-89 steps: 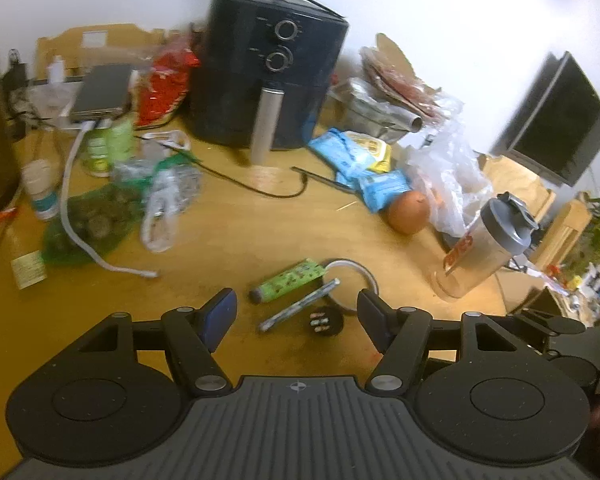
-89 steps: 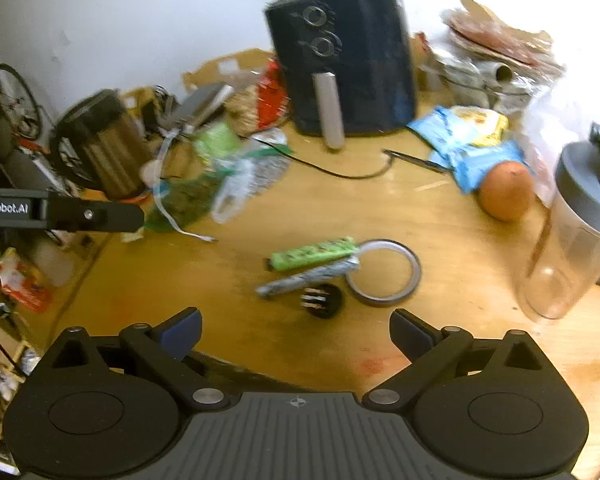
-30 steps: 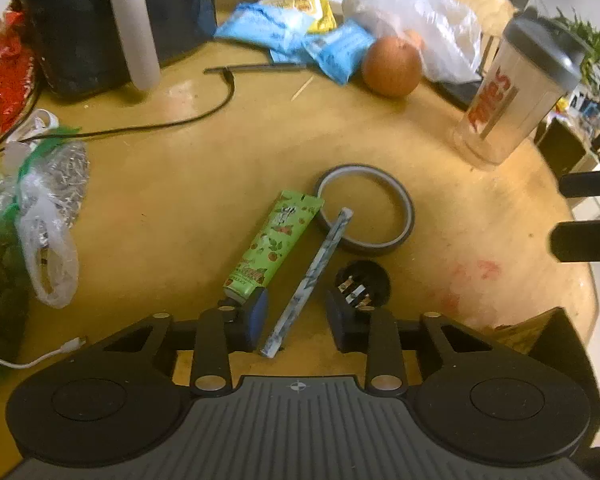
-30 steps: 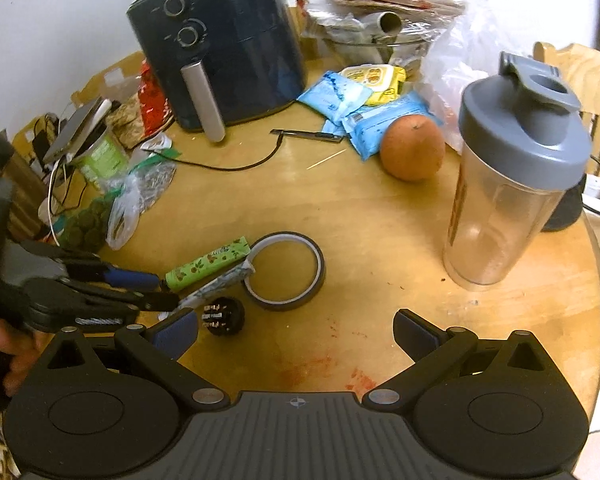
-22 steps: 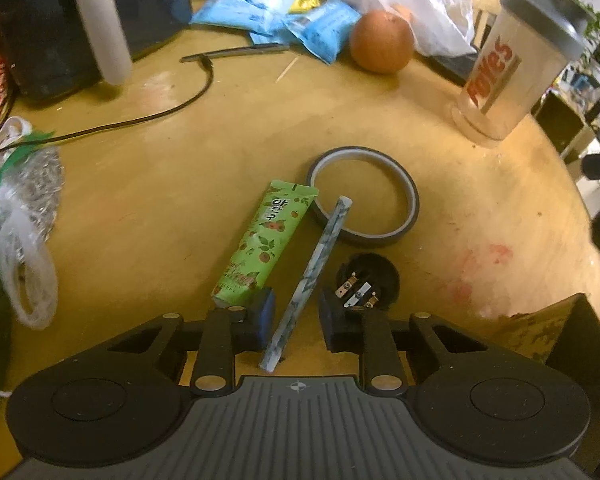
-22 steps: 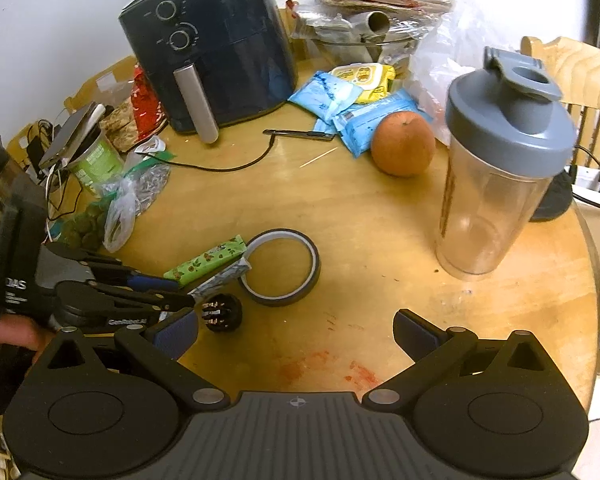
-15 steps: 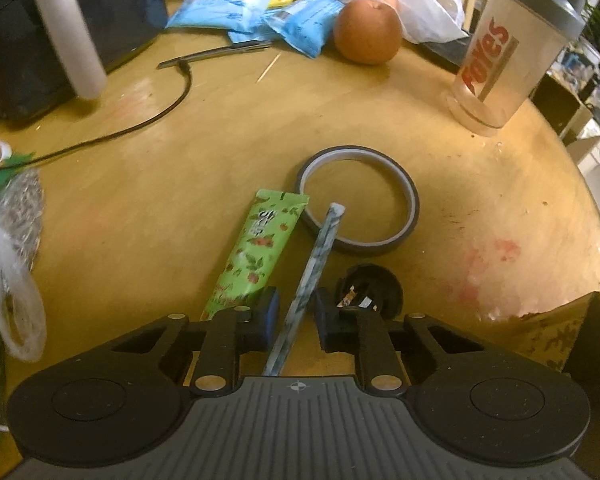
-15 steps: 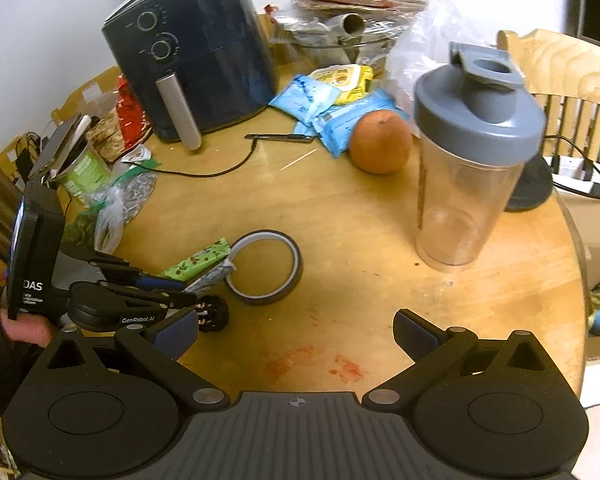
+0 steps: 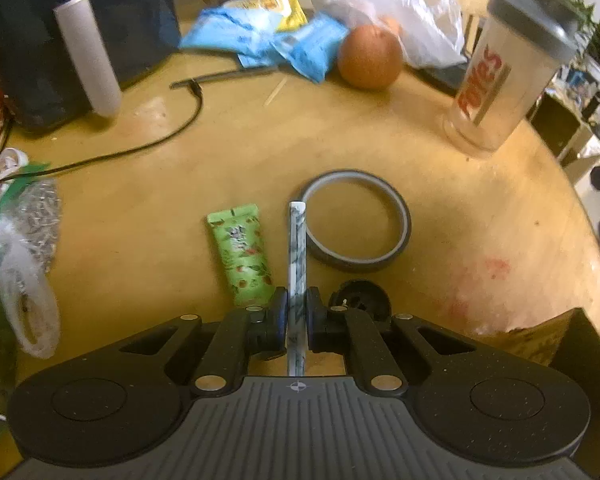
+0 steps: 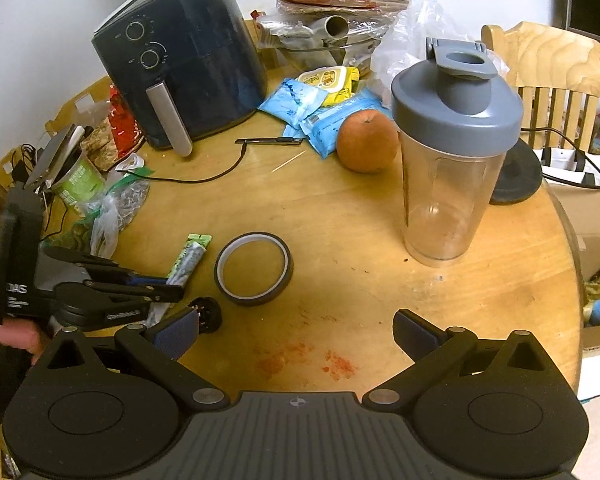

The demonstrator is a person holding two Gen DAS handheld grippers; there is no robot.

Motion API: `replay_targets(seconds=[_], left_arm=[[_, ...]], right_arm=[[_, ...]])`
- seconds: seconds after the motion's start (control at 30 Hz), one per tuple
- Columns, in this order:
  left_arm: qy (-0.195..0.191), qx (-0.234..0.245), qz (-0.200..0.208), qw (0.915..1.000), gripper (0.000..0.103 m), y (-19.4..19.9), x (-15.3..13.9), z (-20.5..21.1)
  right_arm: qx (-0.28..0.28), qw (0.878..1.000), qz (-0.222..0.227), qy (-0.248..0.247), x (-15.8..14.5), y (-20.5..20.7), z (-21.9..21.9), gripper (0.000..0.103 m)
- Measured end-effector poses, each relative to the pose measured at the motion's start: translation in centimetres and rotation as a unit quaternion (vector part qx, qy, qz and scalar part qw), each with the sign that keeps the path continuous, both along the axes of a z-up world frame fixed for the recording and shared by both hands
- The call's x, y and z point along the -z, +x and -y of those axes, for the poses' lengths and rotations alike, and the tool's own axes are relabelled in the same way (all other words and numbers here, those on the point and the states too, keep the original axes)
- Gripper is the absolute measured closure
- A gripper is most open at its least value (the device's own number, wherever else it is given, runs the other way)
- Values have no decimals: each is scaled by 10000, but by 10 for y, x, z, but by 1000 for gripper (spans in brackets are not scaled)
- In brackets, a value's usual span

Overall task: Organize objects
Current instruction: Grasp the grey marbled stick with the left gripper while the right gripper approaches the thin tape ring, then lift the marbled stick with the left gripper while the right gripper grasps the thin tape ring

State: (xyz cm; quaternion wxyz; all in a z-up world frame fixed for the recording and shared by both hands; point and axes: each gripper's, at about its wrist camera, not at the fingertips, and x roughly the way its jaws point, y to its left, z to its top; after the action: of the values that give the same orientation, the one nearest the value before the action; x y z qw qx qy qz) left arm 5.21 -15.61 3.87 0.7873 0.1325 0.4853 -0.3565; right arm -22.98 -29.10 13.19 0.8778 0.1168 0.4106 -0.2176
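Stick (image 9: 297,248) clamped between left jaws

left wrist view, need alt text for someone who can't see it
The left gripper is shut on a thin marbled stick on a round wooden table. A green tube lies left of it, a tape ring and a black plug right.

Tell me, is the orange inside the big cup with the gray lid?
No, the orange sits on the table beside the empty cup.

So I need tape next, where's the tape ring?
In the left wrist view the tape ring lies flat mid-table, just right of the marbled stick and above the black plug.
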Motion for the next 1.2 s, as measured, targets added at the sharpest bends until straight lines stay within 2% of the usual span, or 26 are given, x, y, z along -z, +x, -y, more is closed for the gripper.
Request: replay_targets(seconds=[0.3,0.47,0.77,0.87,0.97,1.2], left_arm=[[-417,-434,18,9982,93,-11,-28,-18],[-612,-631,130,9960,93,-24,-46,-30],[-755,-998,227,9919,93,-49,-72,-50],[-752,-1168,269,9899,93,-57,-78,-57],[-1012,-1288,216,9863,93,-64,-83,-65],[-1076,-1483,305,9826,93,-79,-92,-74]], right_arm=[[-136,9999,34,8,-1,5,0,1],[-336,9994,-74,35,5,10,-1,8],[-583,9981,-191,-36,16,24,2,10],[-672,9975,-227,-58,19,30,3,14],[-757,9968,-273,-45,26,36,5,19],[-944,9946,-426,-69,42,57,9,36]])
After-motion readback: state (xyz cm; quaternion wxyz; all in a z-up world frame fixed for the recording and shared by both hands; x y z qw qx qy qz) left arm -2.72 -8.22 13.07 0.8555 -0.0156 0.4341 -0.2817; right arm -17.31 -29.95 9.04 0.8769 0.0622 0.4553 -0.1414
